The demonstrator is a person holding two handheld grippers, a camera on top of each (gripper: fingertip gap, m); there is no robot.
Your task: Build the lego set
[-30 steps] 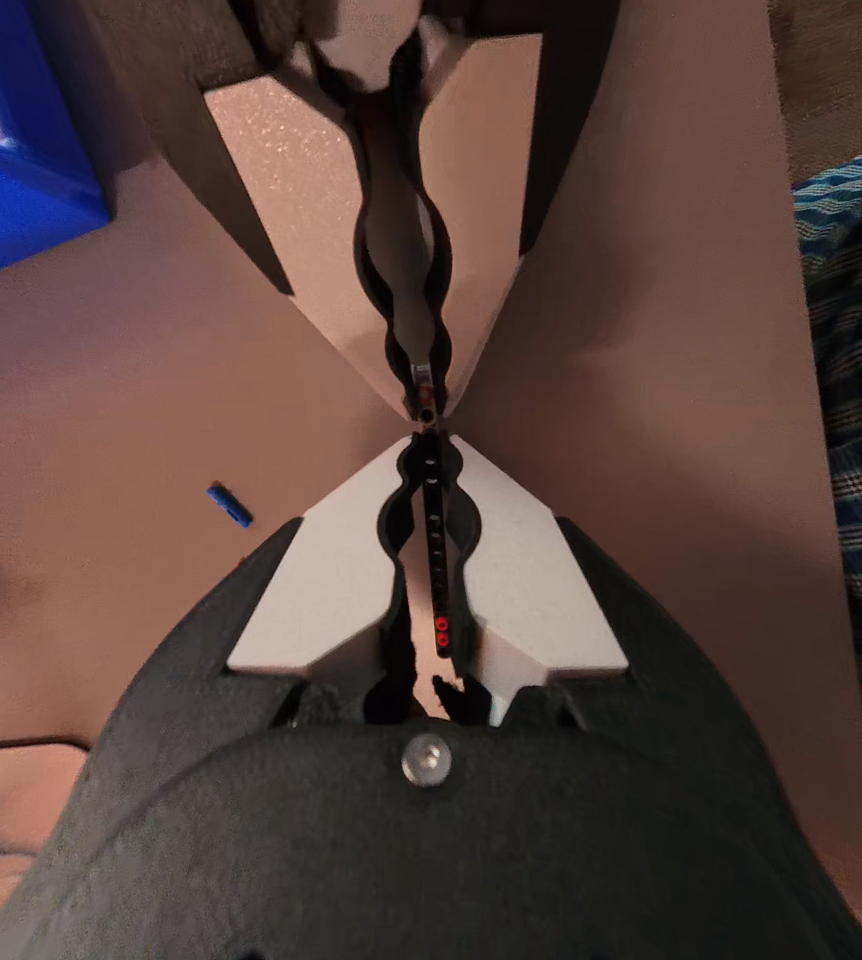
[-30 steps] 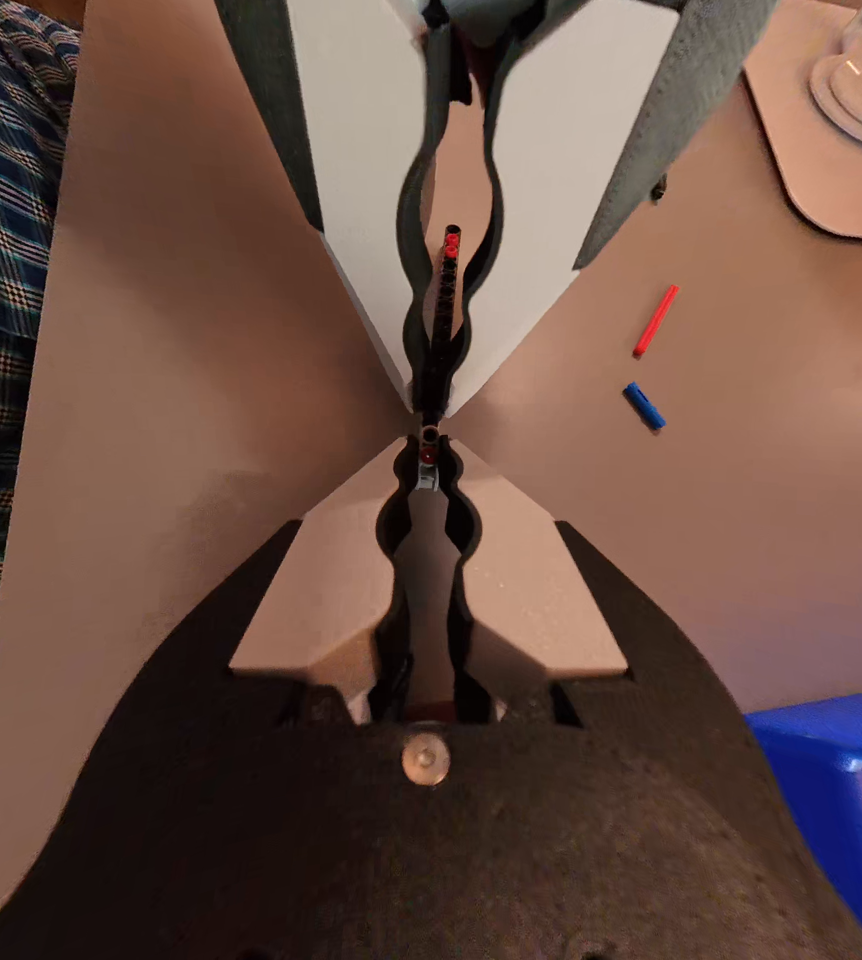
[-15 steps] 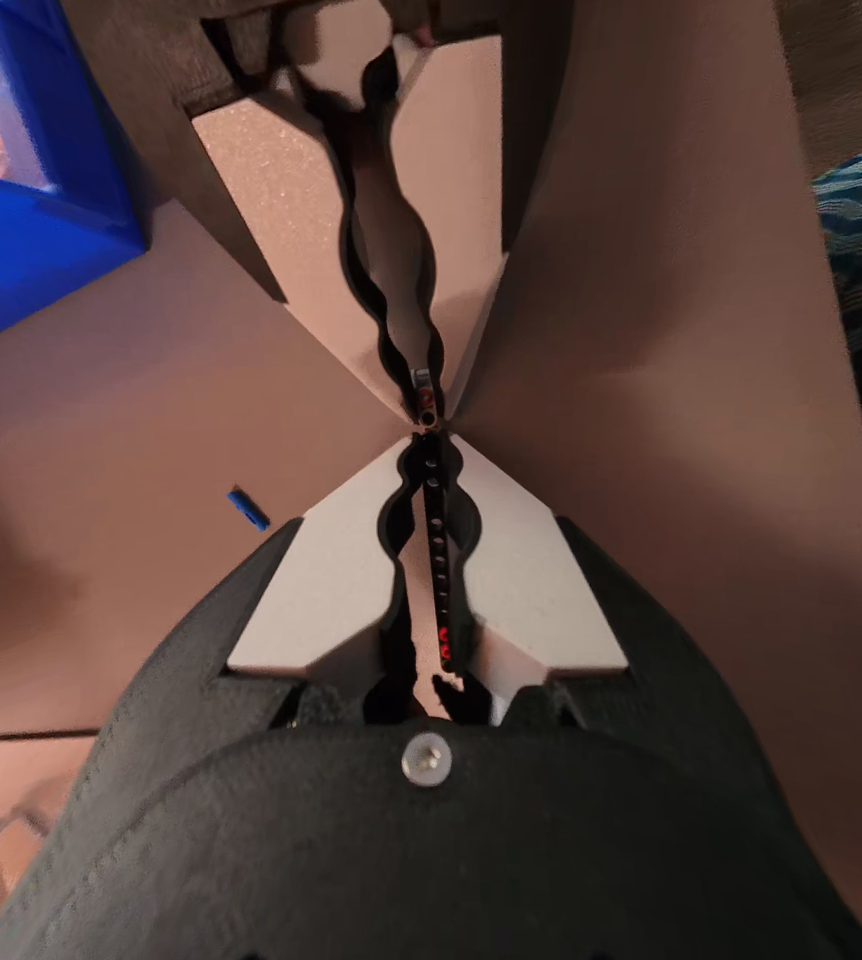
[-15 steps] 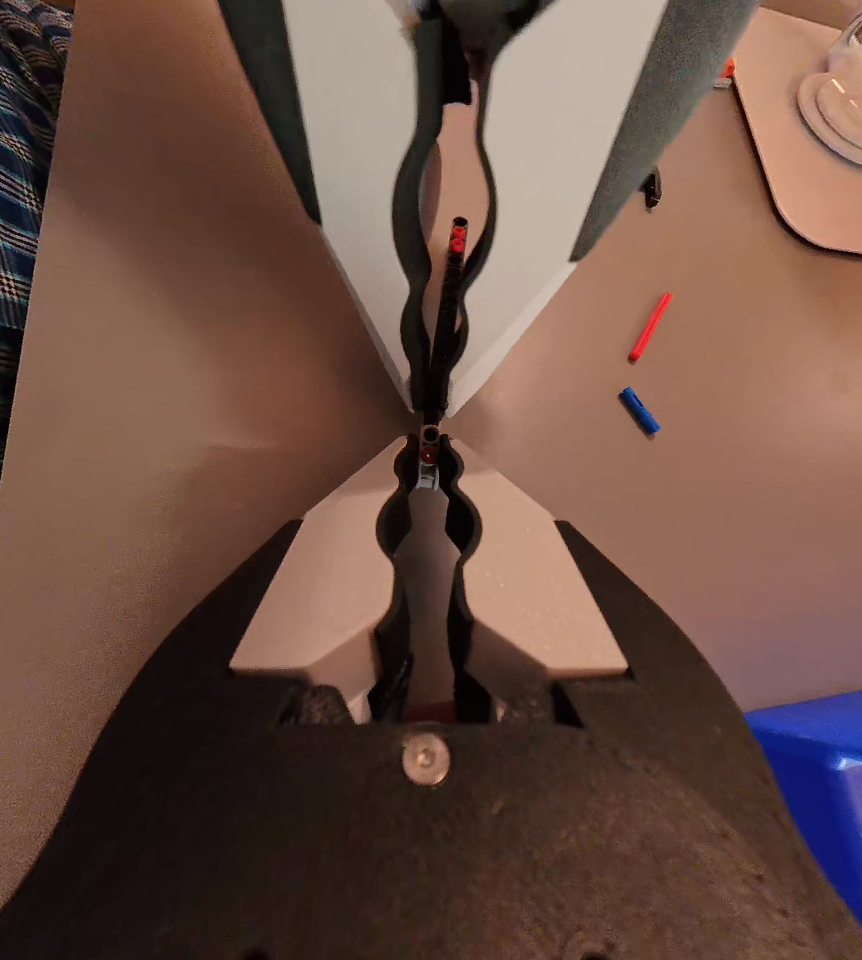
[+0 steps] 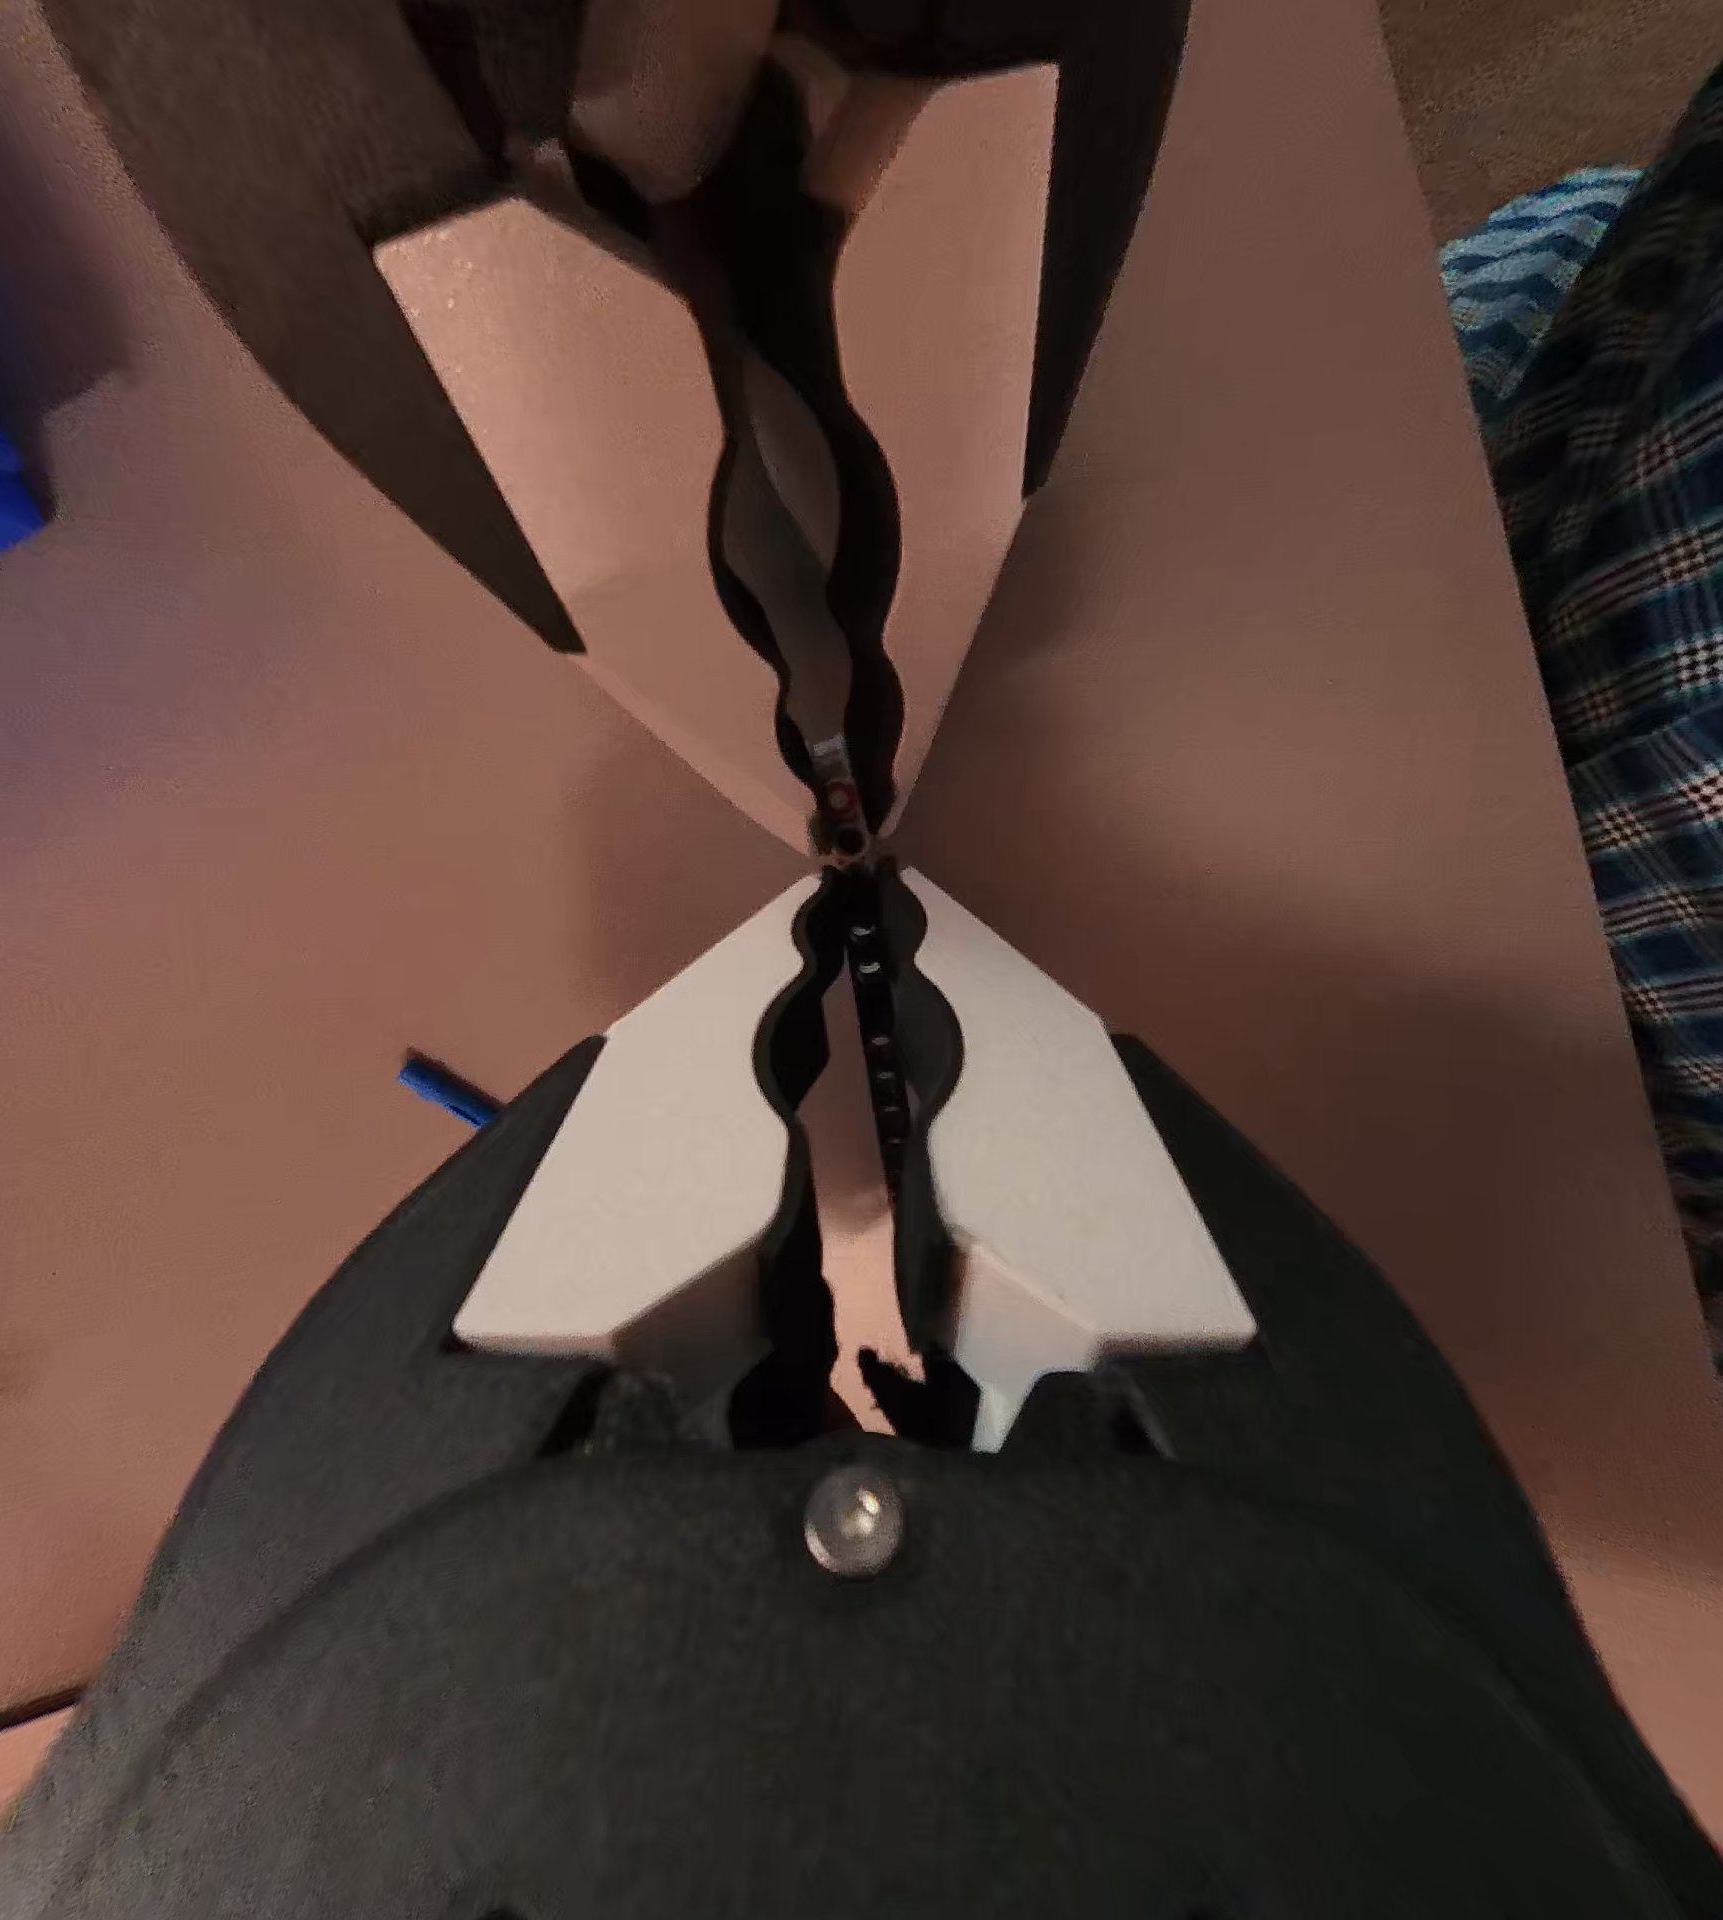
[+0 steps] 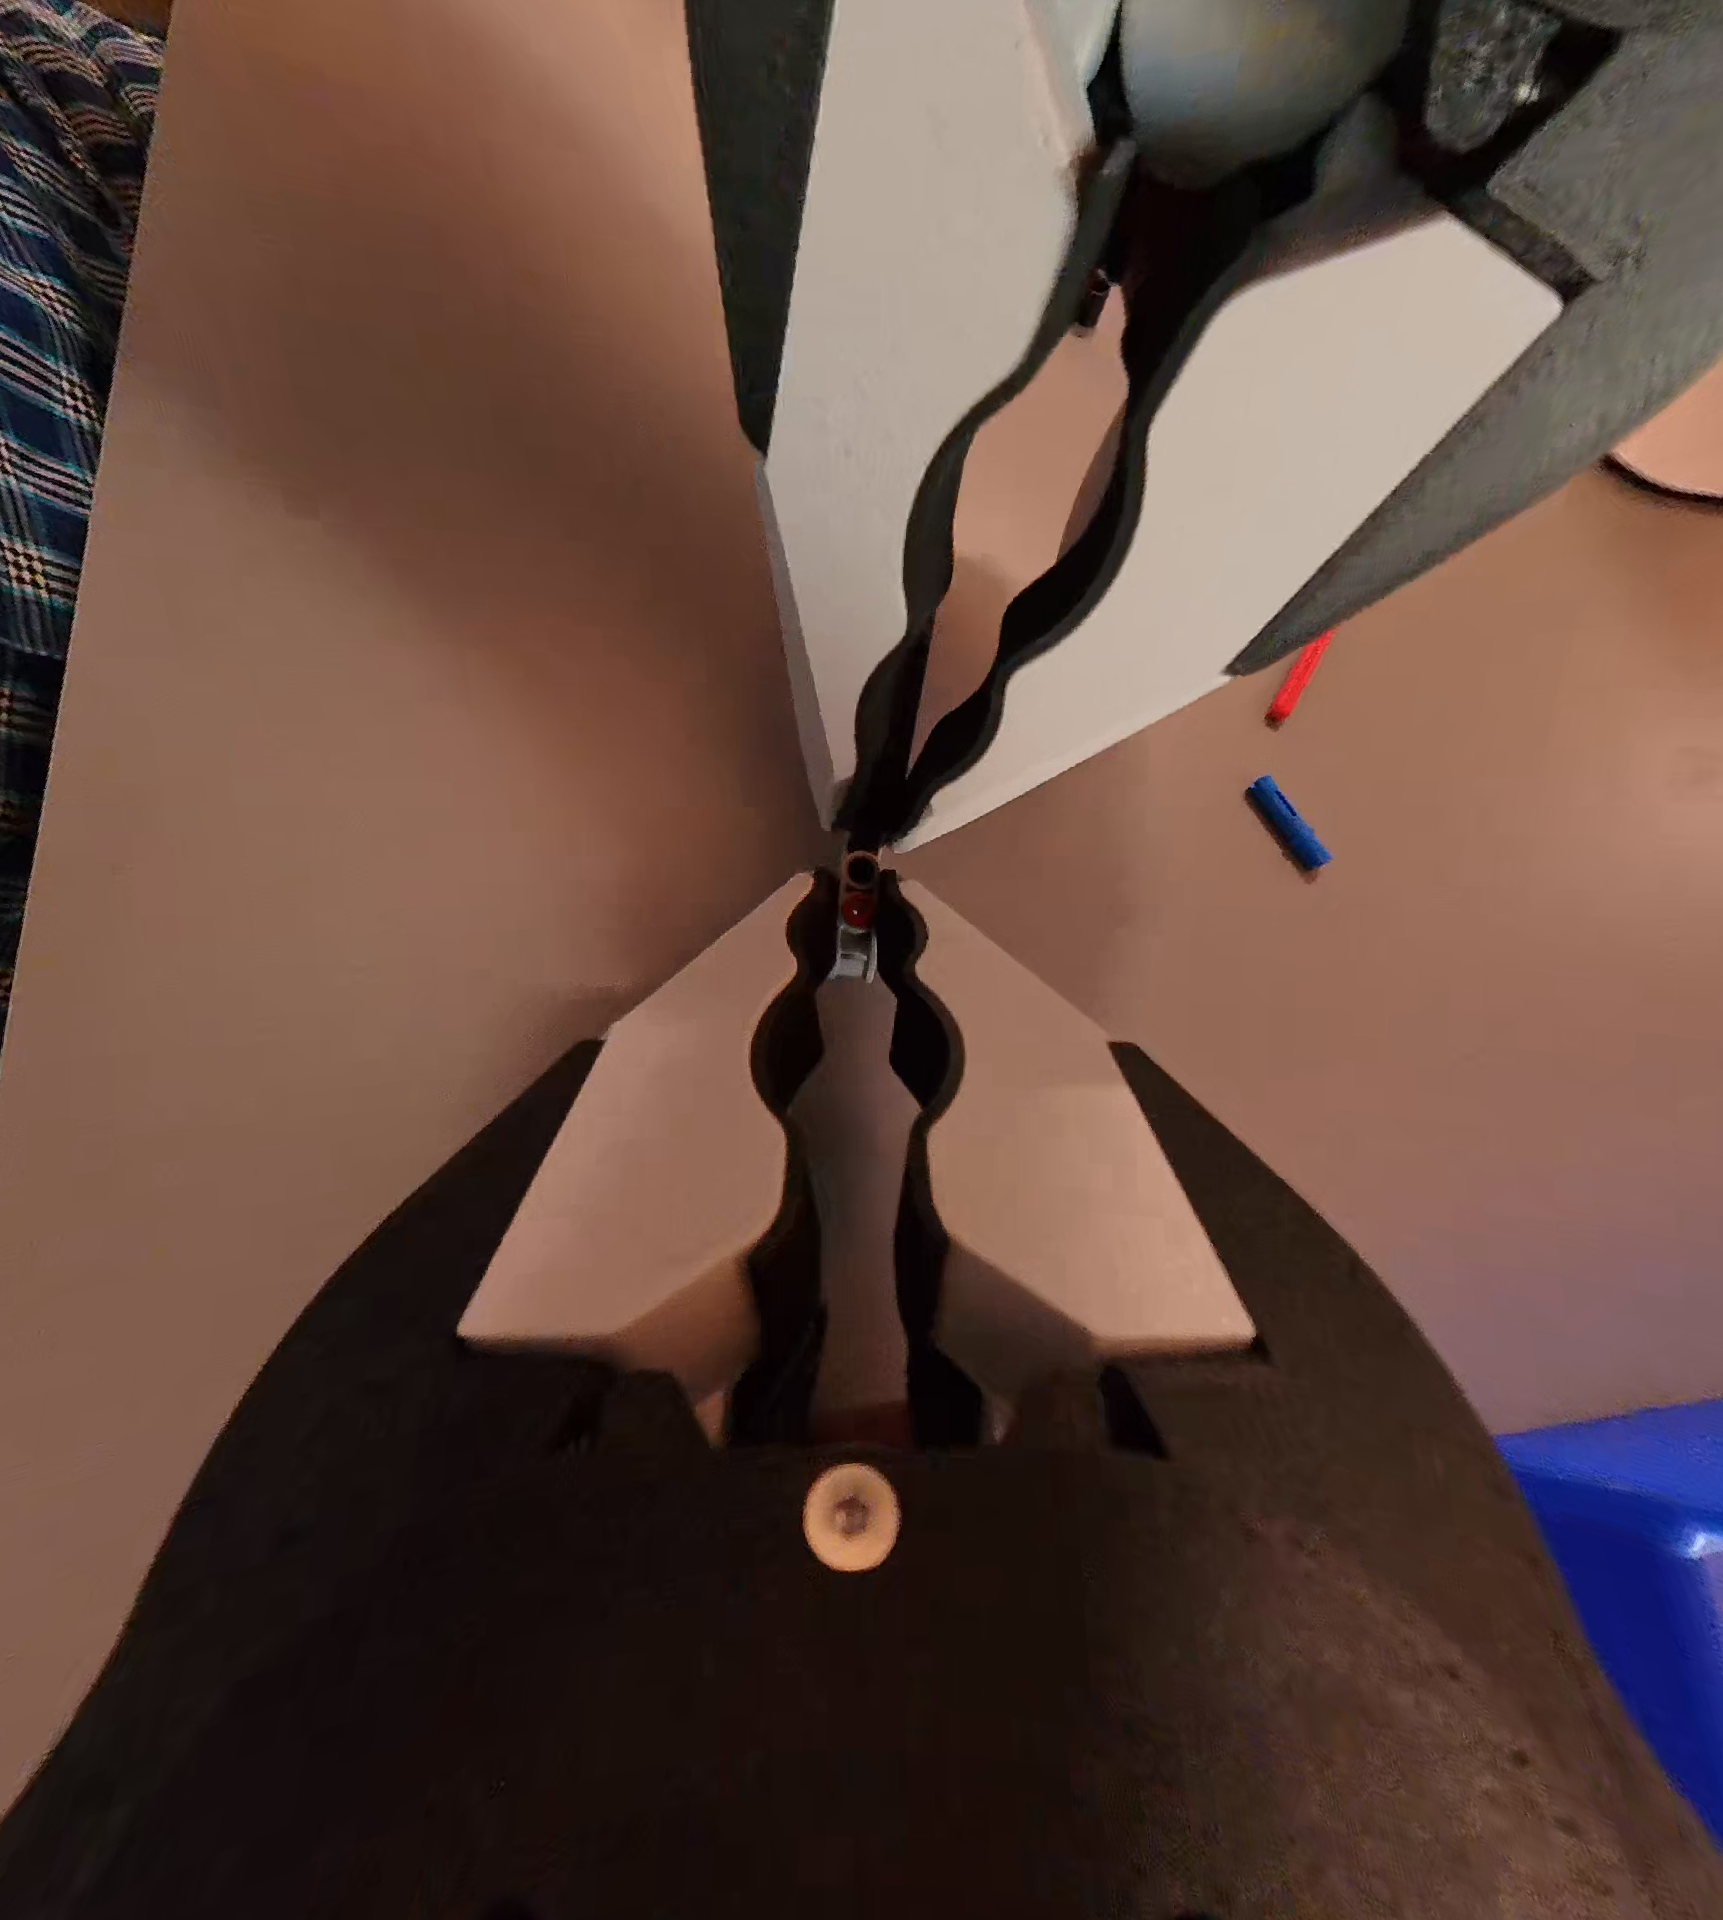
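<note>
My left gripper (image 5: 862, 878) is shut on a long black Lego beam with holes (image 5: 880, 1029), which lies along its fingers with the end at the tips. My right gripper (image 6: 857, 878) is shut on a small grey connector with a red pin (image 6: 855, 925). The two grippers meet tip to tip above the tan table (image 5: 213, 831), and the connector (image 5: 839, 792) touches the beam's end. In the right wrist view the left gripper (image 6: 867, 821) comes down tilted from the upper right, and the beam (image 6: 888, 748) shows only as a dark strip.
A short blue pin (image 6: 1288, 821) and a red axle (image 6: 1298, 681) lie on the table to the right; the blue pin also shows in the left wrist view (image 5: 436, 1086). A blue bin (image 6: 1667, 1558) stands at the lower right. A person's plaid shirt (image 5: 1667, 623) is at the table edge.
The left gripper has tilted, seen from the right wrist view, and the beam's red-pinned far end no longer shows. Both grippers stay shut and tip to tip.
</note>
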